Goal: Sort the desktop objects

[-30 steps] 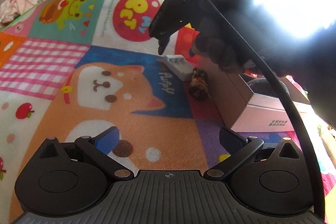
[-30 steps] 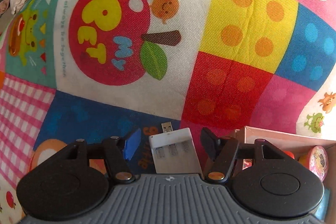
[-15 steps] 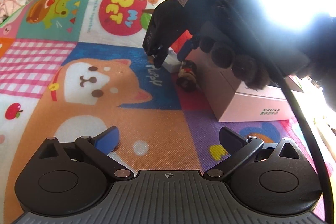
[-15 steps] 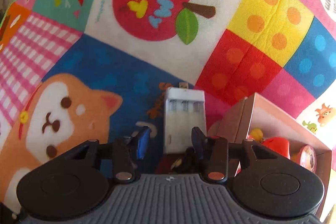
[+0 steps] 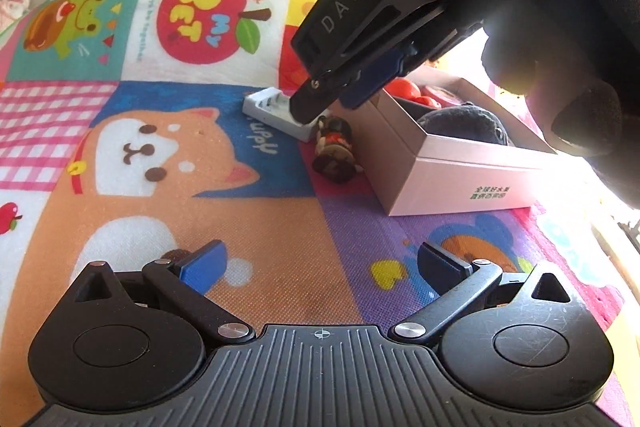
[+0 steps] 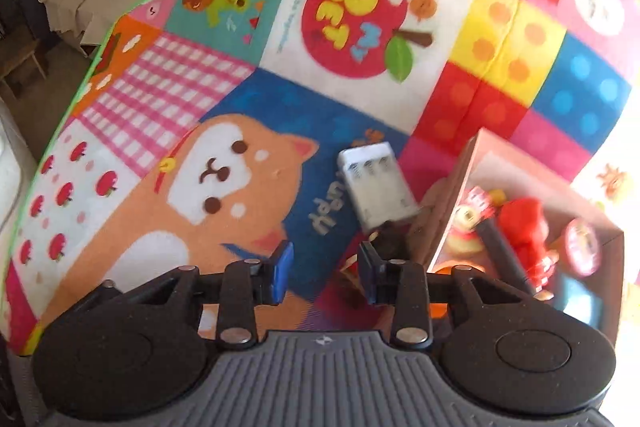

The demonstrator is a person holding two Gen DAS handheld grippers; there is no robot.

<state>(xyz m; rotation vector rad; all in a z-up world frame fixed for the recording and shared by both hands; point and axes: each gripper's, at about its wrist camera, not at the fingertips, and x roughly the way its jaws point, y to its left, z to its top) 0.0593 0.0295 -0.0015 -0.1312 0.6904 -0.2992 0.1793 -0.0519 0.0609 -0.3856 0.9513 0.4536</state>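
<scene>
Your open pink box [image 5: 460, 179] sits on the patterned play mat [image 5: 200, 187] at the right of the scene, lid off, its near wall carrying small green print. In the left wrist view it holds a dark grey rounded soft item [image 5: 464, 121] toward the near end and red items [image 5: 412, 93] toward the far end. In the right wrist view the box [image 6: 452, 195] shows a red toy [image 6: 524, 223], a small yellow-and-red figure [image 6: 468, 223], a dark stick-shaped item [image 6: 504, 255] and a round pink-rimmed piece [image 6: 580, 247]; that picture is blurred, so finer identification is not possible.

The white battery charger [image 5: 276, 111] lies flat on the blue panel of the mat, just left of the box's far corner and outside it. A small dark figurine [image 5: 334, 151] lies beside the charger's near end, close to the box wall, also outside it.

Your right gripper [image 6: 324, 271] has its fingers [image 6: 280, 271] partly apart with nothing between them; the charger [image 6: 376, 187] lies beyond the fingertips, not gripped. From the left wrist view the right gripper [image 5: 332, 99] hangs over the charger's near end; whether it touches cannot be told.

Your left gripper [image 5: 320, 263] hovers over the mat's near part, fingers [image 5: 204, 263] spread wide and holding nothing.
</scene>
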